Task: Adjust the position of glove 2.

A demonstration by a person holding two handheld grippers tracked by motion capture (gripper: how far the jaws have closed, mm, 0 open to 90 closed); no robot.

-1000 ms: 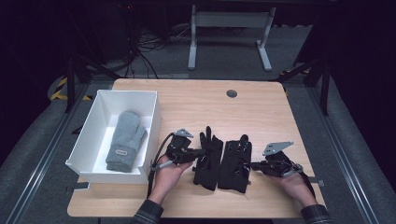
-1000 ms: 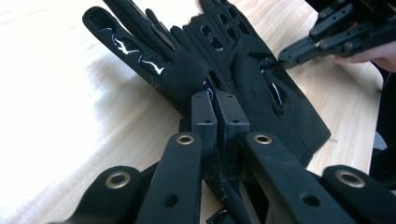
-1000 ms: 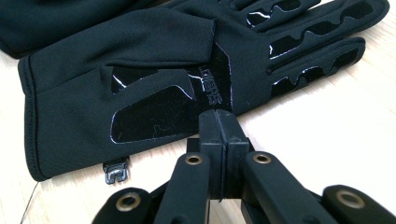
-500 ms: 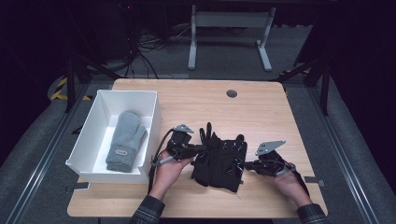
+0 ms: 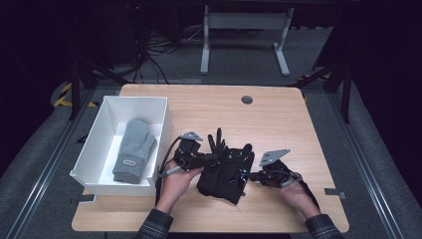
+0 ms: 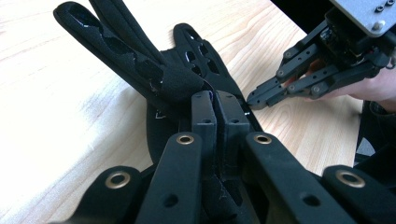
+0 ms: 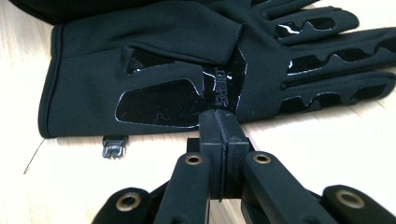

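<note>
Black gloves on pale wood

Matte black gloves with glossy black grip patches; pale, light-grained wooden table; white box at left holding a grey mitten with a small grey label; black grippers under grey plates.

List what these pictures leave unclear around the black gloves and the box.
- Left gripper view: its shut jaws hide how much black glove fabric they pinch.
- High view: the overlapping gloves blur into one dark mass.
- High view: the label on the grey mitten in the white box is too small to read.
</note>
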